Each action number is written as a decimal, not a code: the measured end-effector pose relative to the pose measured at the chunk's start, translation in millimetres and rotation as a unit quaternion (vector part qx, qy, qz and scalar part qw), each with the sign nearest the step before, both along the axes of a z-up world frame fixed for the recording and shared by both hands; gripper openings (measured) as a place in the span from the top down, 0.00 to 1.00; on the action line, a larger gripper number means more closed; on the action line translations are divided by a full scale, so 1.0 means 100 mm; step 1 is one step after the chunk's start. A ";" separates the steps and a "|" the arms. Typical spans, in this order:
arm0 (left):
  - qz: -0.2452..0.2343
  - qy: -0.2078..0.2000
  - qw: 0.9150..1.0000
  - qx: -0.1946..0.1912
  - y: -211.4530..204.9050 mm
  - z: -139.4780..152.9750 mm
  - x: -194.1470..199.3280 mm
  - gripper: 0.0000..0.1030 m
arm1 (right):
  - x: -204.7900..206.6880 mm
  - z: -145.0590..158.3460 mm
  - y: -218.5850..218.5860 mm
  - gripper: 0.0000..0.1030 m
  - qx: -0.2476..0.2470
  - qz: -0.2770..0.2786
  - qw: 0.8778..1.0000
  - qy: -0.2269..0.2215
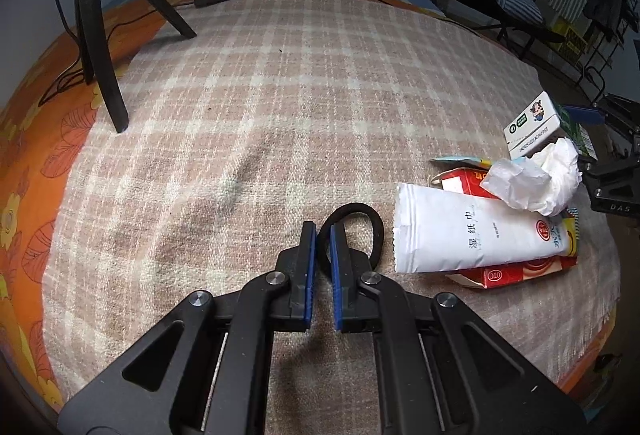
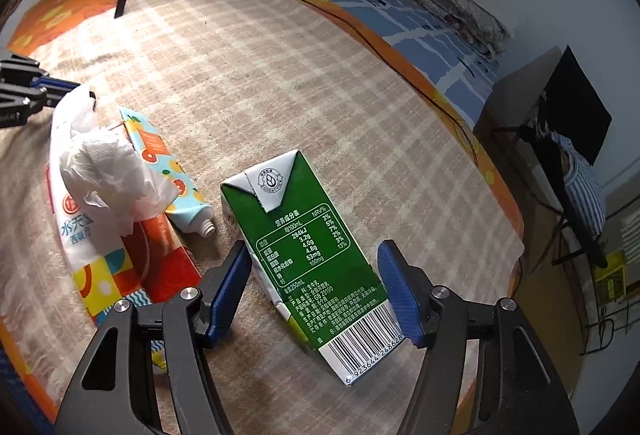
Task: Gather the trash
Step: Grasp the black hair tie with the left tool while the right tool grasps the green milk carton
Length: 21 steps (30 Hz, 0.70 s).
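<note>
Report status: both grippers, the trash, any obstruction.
Left gripper shut on black hair tie. Right gripper open, straddling green milk carton. Crumpled tissue atop pile beside; nothing blocking.

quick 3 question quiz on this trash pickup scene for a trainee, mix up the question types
1. True or false: the right gripper is shut tight on the green milk carton.
2. What does the left gripper have between its fingers? A) crumpled tissue B) black hair tie C) toothpaste tube
3. What lies on top of the white wet-wipe packet?

Key
1. False: its jaws stand open, one on each side of the carton.
2. B, the black hair tie.
3. The crumpled tissue.
</note>
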State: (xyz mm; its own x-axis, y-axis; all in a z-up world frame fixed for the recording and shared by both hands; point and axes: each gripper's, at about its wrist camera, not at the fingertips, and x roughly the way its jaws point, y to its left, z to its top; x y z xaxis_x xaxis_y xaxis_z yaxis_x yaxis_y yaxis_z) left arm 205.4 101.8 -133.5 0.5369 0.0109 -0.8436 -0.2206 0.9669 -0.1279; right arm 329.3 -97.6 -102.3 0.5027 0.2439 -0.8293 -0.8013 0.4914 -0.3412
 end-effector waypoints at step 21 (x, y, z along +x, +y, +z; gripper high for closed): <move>0.027 -0.040 0.999 -0.014 0.23 0.43 -0.33 0.98 | -0.25 0.41 -0.28 0.57 0.084 -0.077 0.993 -0.016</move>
